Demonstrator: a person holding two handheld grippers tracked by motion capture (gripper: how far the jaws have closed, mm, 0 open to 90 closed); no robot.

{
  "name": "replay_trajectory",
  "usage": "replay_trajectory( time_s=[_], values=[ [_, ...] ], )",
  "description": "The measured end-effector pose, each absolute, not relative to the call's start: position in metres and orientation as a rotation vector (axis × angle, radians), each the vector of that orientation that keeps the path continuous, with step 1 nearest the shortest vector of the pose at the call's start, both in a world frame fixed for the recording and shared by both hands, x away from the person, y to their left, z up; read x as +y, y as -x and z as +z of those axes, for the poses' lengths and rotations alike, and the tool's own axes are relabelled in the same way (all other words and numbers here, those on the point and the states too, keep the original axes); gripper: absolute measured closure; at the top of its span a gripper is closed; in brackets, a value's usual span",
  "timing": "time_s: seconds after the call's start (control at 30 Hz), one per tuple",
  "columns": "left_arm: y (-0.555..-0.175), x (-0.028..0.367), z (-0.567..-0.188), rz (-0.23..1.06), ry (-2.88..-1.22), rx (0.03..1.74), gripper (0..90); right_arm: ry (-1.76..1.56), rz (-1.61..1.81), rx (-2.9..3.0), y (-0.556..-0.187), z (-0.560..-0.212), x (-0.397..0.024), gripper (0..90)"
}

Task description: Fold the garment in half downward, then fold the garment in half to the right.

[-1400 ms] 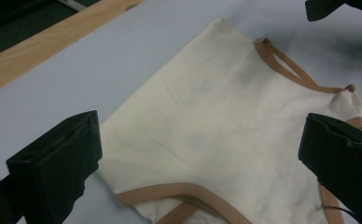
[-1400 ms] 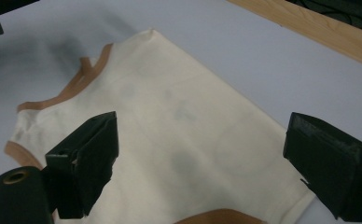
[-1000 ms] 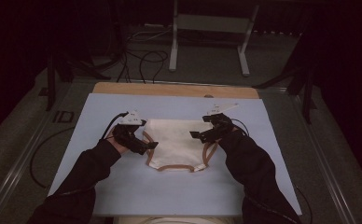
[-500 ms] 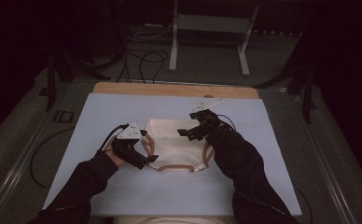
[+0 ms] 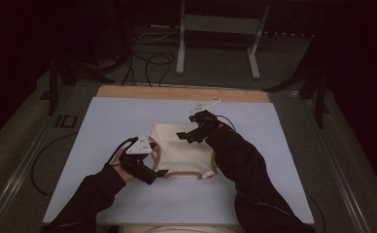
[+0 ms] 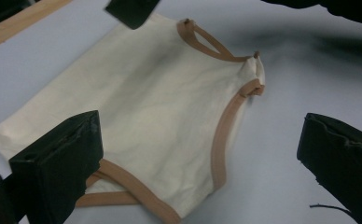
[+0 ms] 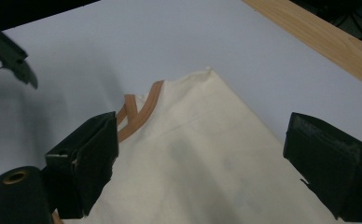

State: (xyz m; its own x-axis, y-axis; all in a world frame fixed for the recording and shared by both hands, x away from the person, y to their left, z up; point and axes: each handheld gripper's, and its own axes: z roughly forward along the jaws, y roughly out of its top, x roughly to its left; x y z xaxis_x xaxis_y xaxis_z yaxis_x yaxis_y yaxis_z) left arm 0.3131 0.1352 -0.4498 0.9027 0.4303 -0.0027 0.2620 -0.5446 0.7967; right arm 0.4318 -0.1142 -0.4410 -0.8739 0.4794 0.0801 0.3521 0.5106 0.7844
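High view: we see the cream garment [image 5: 181, 153] with tan trim lying flat near the centre of the pale blue table [image 5: 104, 116]. The left hand-held gripper [image 5: 153, 174] sits at the garment's 8 o'clock corner, tips at the lower hem edge. The right hand-held gripper [image 5: 185, 136] is over the garment's 12 o'clock edge, and the right sleeve [image 5: 247, 170] covers its 3 o'clock side. Wooden strip [image 5: 181, 93] runs along the table's far edge.

Left gripper view: jaws spread wide, nothing between the pads. The garment [image 6: 146, 121] lies between and beyond them, from 9 o'clock up to 1 o'clock; the tan-trimmed leg opening runs down toward 6 o'clock. Left jaw is over the tan strap at 8 o'clock; we can't tell if it touches. Right jaw is over bare table at 4 o'clock. A tip of the other gripper shows at 12 o'clock.

Right gripper view: jaws also wide apart, empty. The garment [image 7: 207, 158] fills the gap from 6 o'clock to the centre, its corner pointing at 12 o'clock. Crossed tan straps [image 7: 135, 112] lie just beside the left jaw at 9 o'clock.
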Motion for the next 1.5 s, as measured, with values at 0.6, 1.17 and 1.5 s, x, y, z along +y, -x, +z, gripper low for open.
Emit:
replay_trajectory(
  time_s=[0.6,1.17,1.5],
  values=[
    [-0.31,0.13,-0.484,0.216,-2.252,0.435,0.9,-0.689,1.262,2.64,-0.447,-0.444,-0.089,10.1],
    [-0.316,0.132,-0.506,0.181,-2.343,0.363,14.3,-0.648,1.26,2.679,-0.452,-0.449,-0.065,10.1],
    [-0.321,0.126,-0.518,0.188,-2.401,0.34,30.4,-0.645,1.247,2.715,-0.455,-0.461,-0.053,10.2]
  ],
)
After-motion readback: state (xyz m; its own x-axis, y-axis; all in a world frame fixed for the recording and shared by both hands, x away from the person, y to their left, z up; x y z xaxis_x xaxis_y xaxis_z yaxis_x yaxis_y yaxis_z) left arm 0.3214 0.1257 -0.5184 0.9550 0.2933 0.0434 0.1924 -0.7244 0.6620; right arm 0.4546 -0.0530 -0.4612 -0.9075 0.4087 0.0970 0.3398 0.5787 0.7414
